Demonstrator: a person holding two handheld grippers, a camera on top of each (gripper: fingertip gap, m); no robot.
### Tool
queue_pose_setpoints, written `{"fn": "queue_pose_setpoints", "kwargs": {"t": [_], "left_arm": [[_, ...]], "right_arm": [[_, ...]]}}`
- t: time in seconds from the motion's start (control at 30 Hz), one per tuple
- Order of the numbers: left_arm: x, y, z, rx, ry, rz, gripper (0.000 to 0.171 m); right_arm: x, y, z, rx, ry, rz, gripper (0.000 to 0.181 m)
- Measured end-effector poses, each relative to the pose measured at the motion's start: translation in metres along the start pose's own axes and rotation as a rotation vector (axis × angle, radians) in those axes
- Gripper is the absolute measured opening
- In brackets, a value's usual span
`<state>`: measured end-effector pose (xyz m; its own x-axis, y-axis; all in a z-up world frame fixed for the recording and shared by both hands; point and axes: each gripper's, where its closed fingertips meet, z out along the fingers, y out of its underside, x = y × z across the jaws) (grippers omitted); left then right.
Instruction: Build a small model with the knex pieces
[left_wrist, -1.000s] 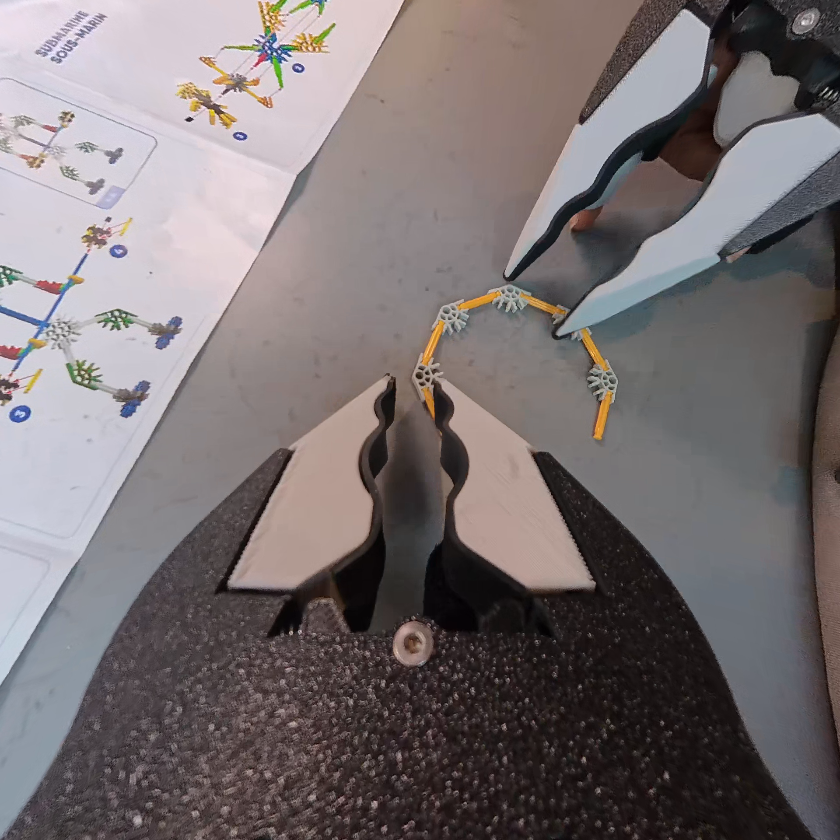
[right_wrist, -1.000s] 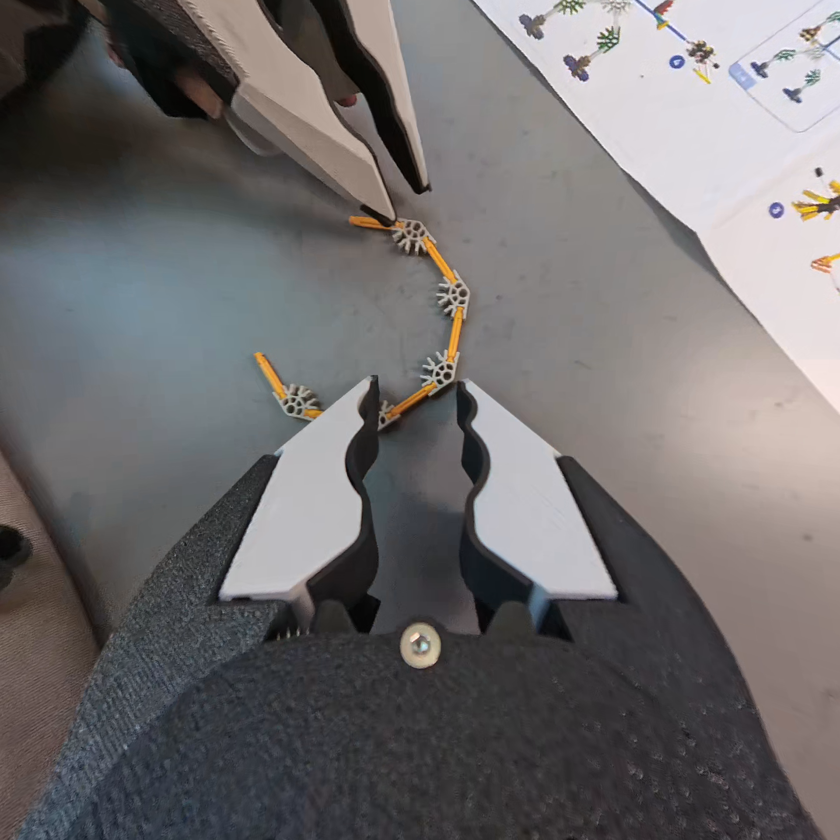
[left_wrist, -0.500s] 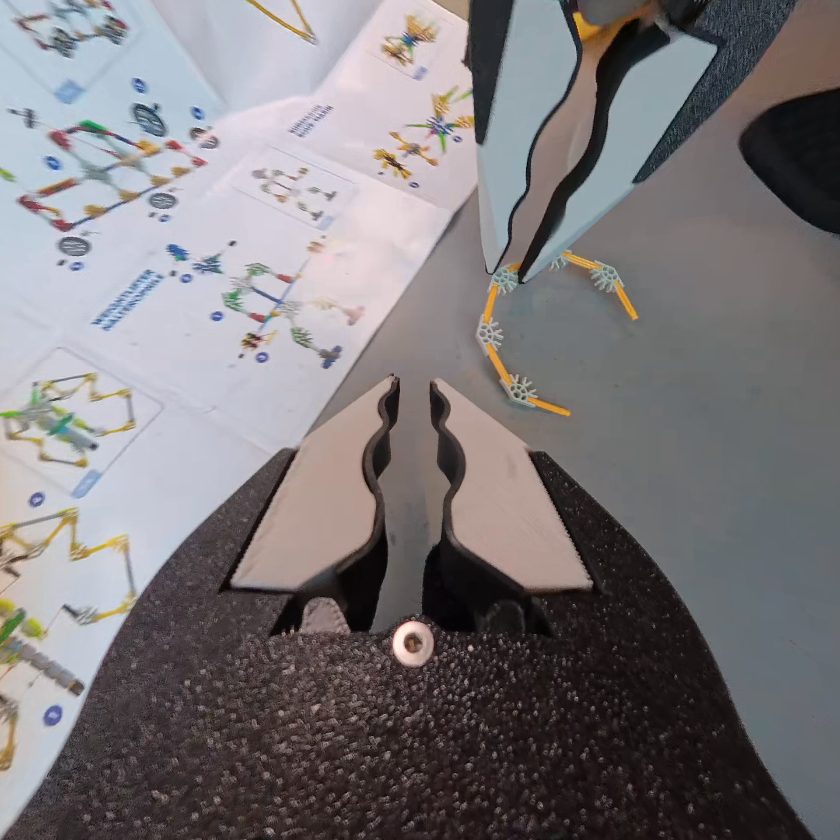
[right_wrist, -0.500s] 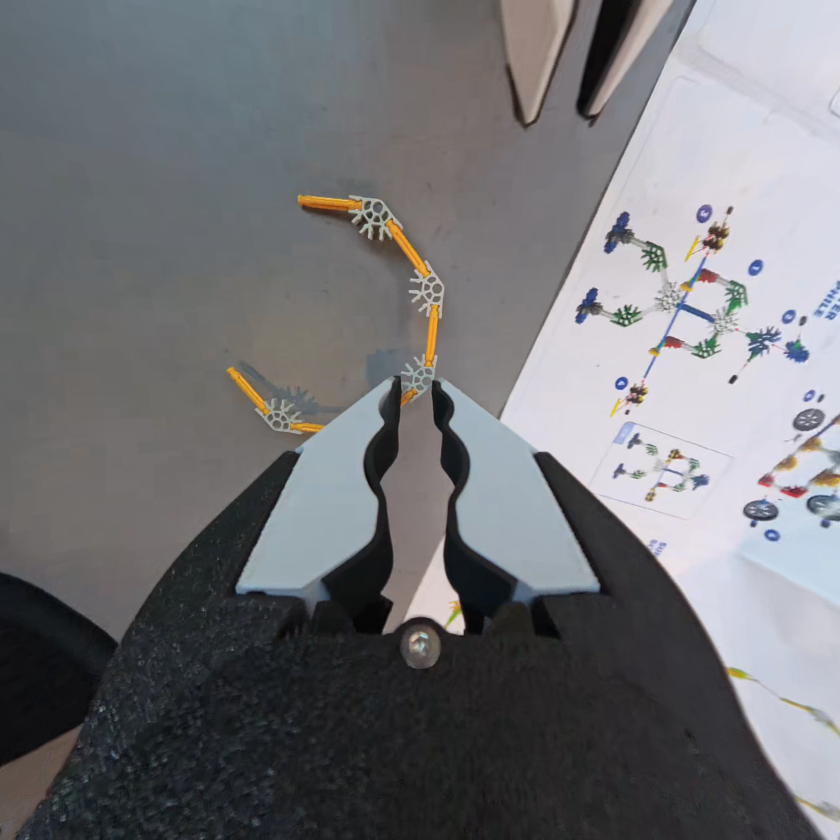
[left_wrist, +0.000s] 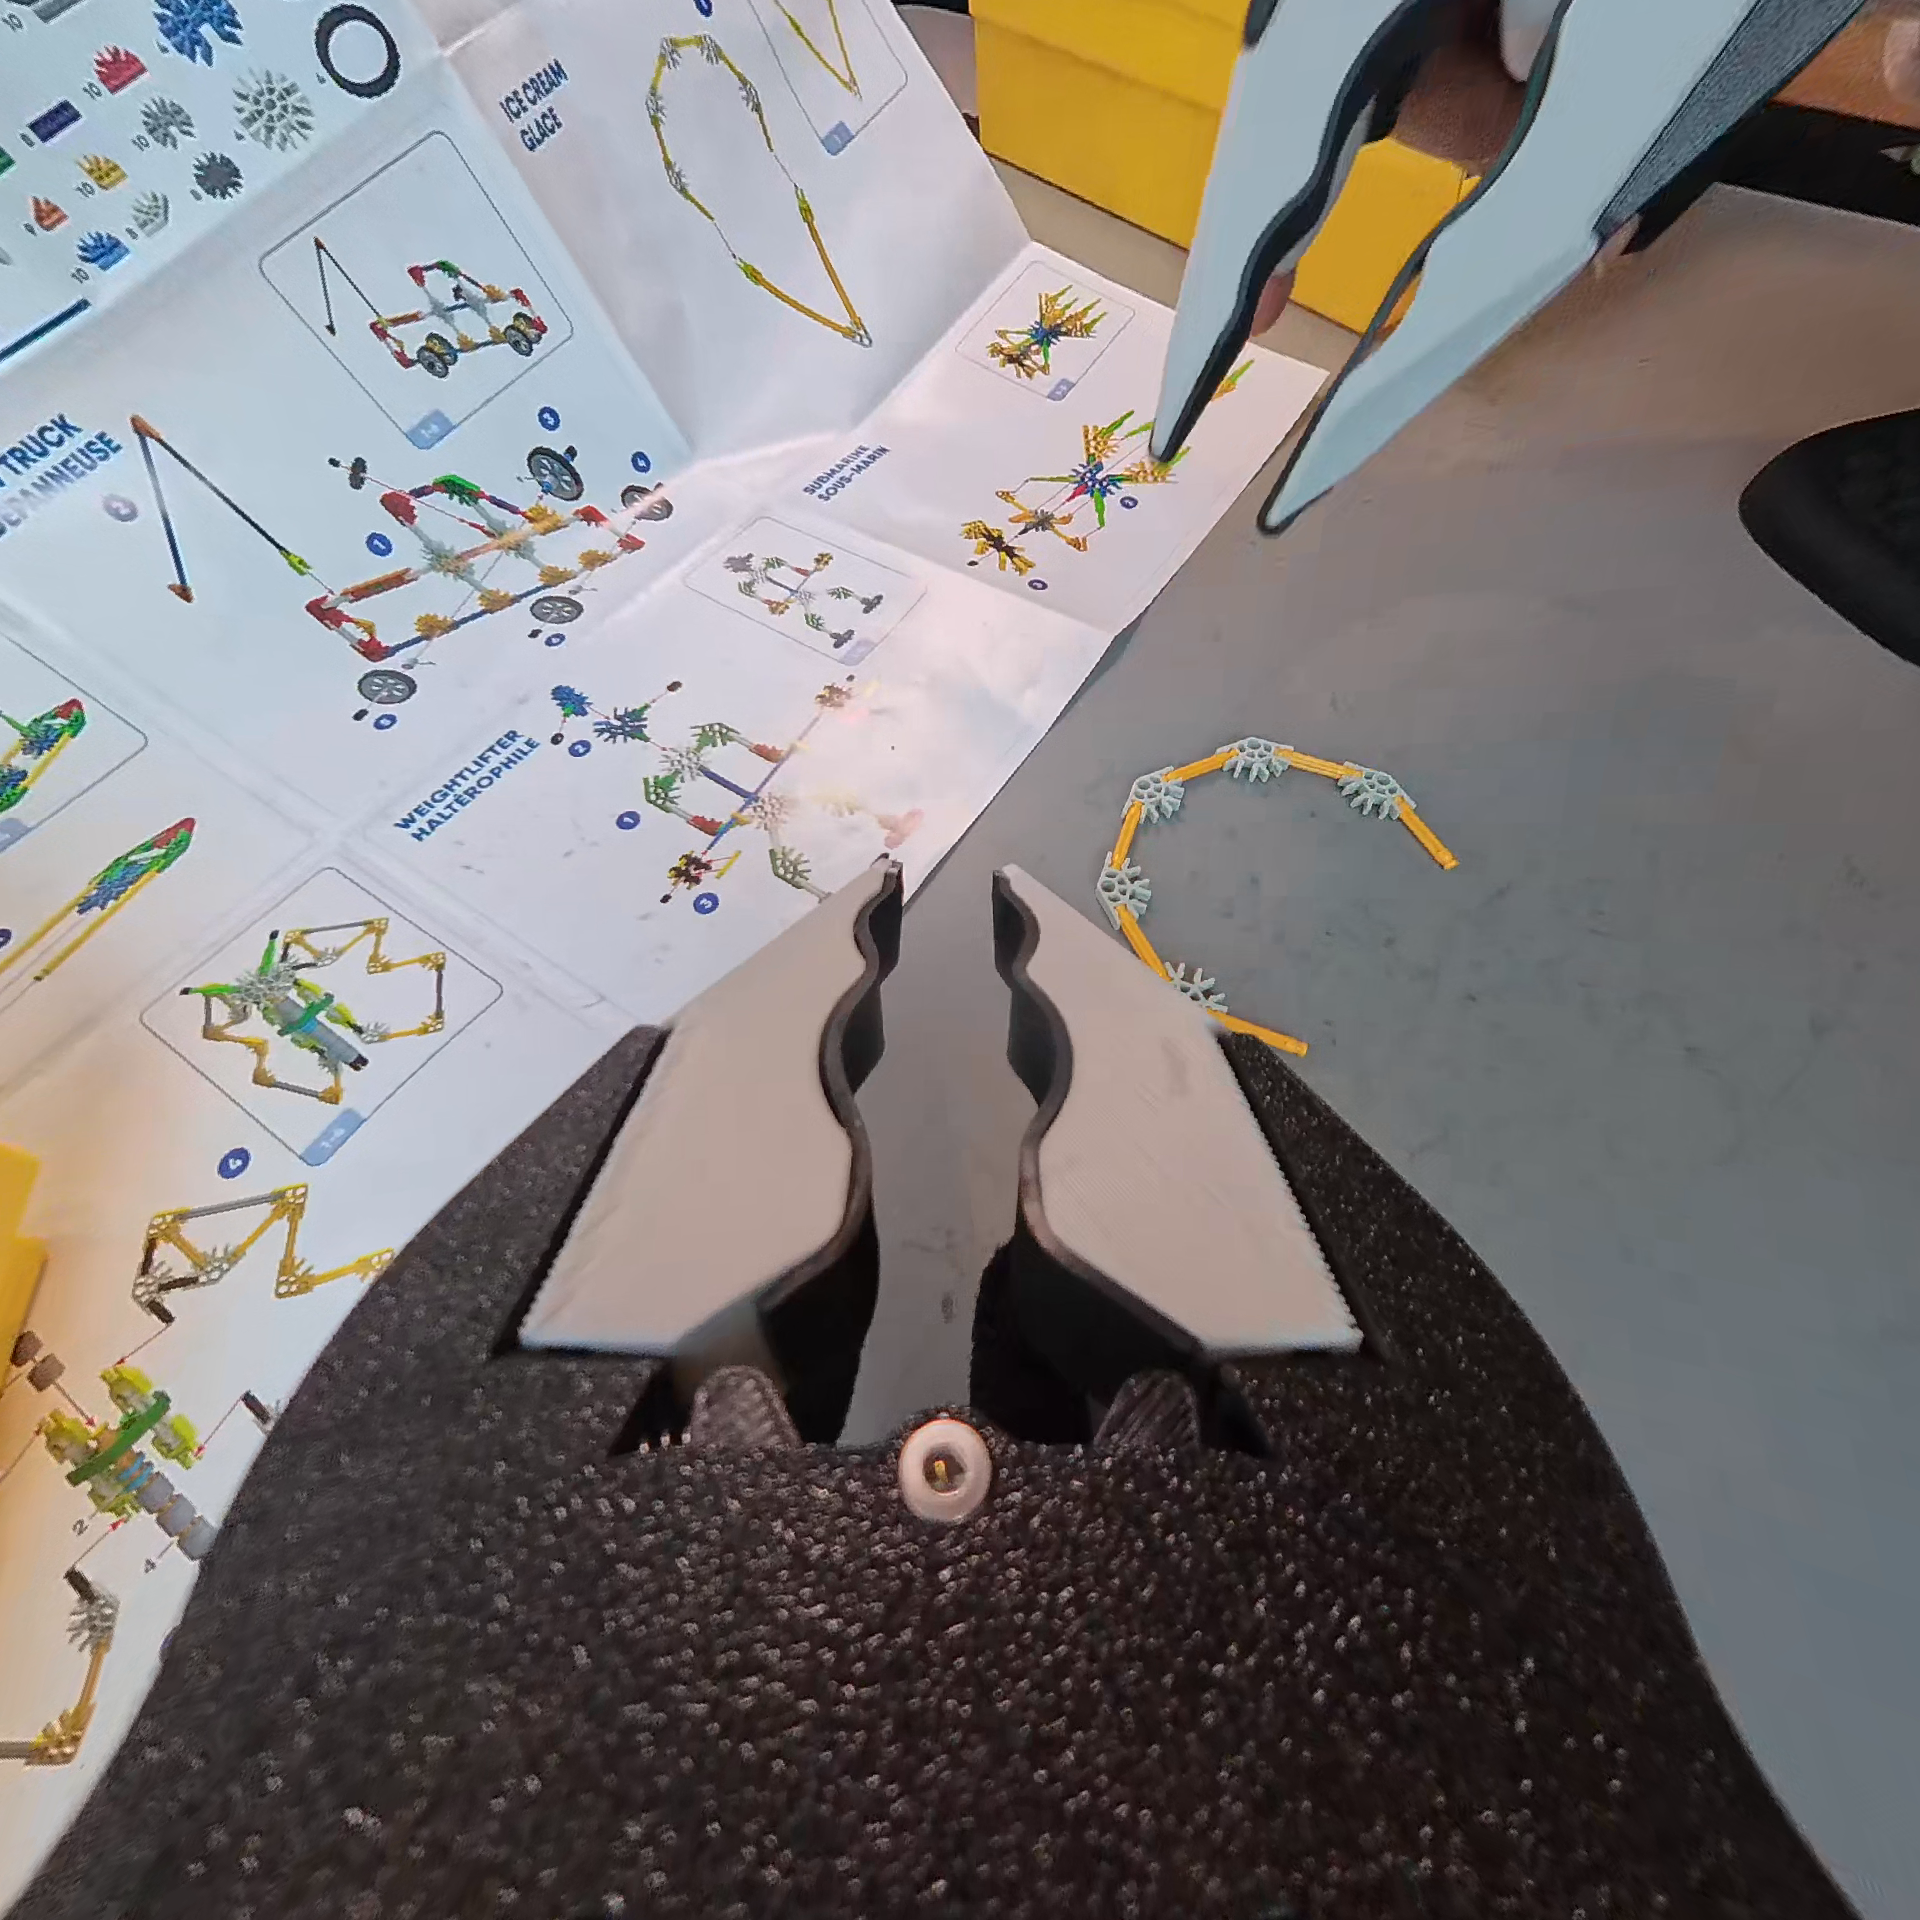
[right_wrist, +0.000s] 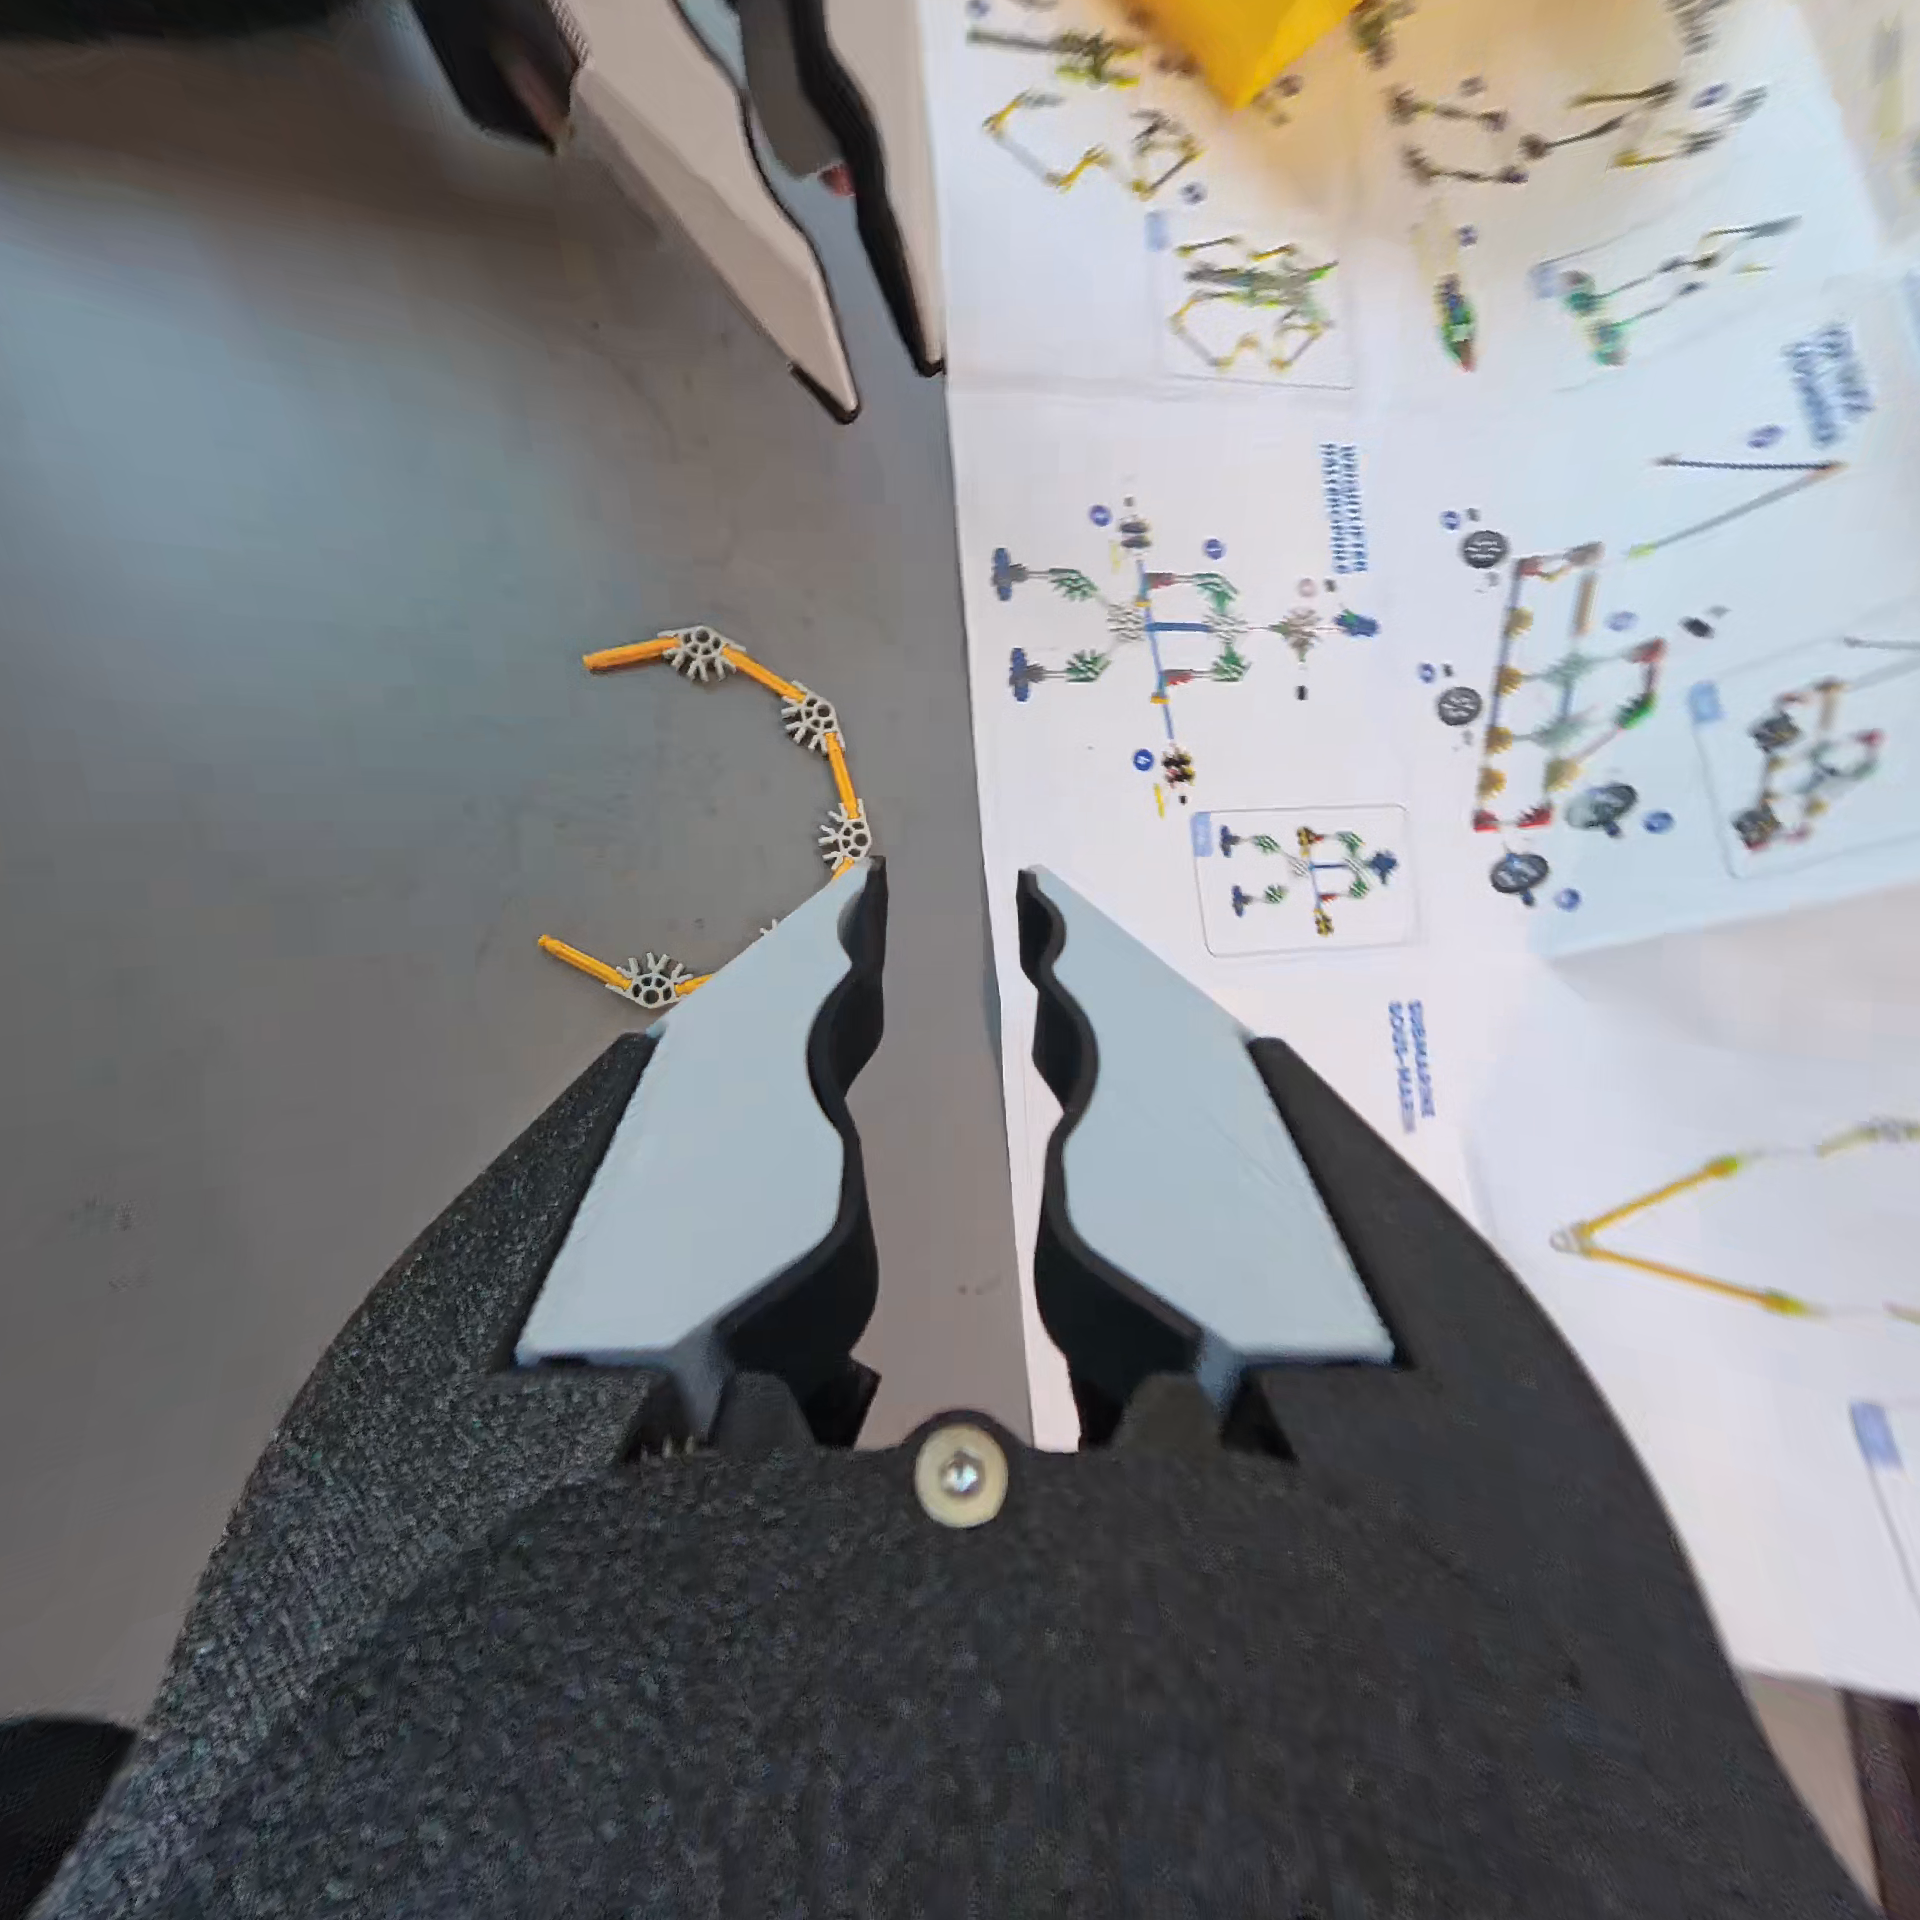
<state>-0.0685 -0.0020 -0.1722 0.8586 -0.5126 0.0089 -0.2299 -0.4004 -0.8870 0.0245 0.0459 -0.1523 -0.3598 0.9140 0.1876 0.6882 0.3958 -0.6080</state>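
A curved chain of yellow rods and grey snowflake connectors (left_wrist: 1257, 758) lies flat on the grey table (left_wrist: 1507, 1195). My left gripper (left_wrist: 948, 878) is open and empty, its right finger just left of the chain's near end and covering a bit of it. My right gripper (left_wrist: 1221, 486) hangs open and empty beyond the chain, over the edge of the instruction sheet (left_wrist: 582, 582). In the right wrist view the chain (right_wrist: 810, 719) lies left of my right gripper (right_wrist: 951, 871), partly hidden by its left finger. My left gripper (right_wrist: 888, 388) shows at the top.
The printed instruction sheet (right_wrist: 1351, 1039) covers the table beside the chain. A yellow box (left_wrist: 1101, 125) stands at its far edge, and another yellow piece (left_wrist: 16, 1236) sits at the left. A dark rounded object (left_wrist: 1849, 540) lies off the table's right side. The left gripper's tips are roughly 12 cm from the right gripper's. From the left gripper's tips to the chain (right_wrist: 810, 719) is close to 7 cm. The left camera catches it too, in the left wrist view (left_wrist: 1128, 891).
My right gripper was nearly shut at a connector of the chain; it has opened and drawn back. The chain now lies loose on the table. My left gripper has pulled back and opened slightly.
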Motion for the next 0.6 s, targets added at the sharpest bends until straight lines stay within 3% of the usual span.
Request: {"fn": "queue_pose_setpoints", "kwargs": {"t": [0.07, 0.2, 0.33, 0.47, 0.6], "left_arm": [[0.000, 0.000, 0.001, 0.002, -0.001, 0.001, 0.017], [0.011, 0.006, 0.007, -0.018, 0.056, -0.036, 0.017], [0.025, 0.018, 0.016, -0.082, 0.106, -0.029, 0.020], [0.046, 0.025, 0.023, -0.125, 0.195, -0.069, 0.022], [0.053, 0.038, 0.031, -0.208, 0.185, -0.101, 0.022]], "right_arm": [[-0.001, 0.010, -0.024, 0.104, 0.082, 0.088, 0.026], [-0.037, 0.043, -0.055, 0.289, 0.110, 0.256, 0.029], [-0.068, 0.081, -0.060, 0.317, 0.190, 0.340, 0.030], [-0.064, 0.070, -0.081, 0.407, 0.375, 0.230, 0.022], [-0.056, 0.073, -0.073, 0.396, 0.373, 0.252, 0.022]]}}
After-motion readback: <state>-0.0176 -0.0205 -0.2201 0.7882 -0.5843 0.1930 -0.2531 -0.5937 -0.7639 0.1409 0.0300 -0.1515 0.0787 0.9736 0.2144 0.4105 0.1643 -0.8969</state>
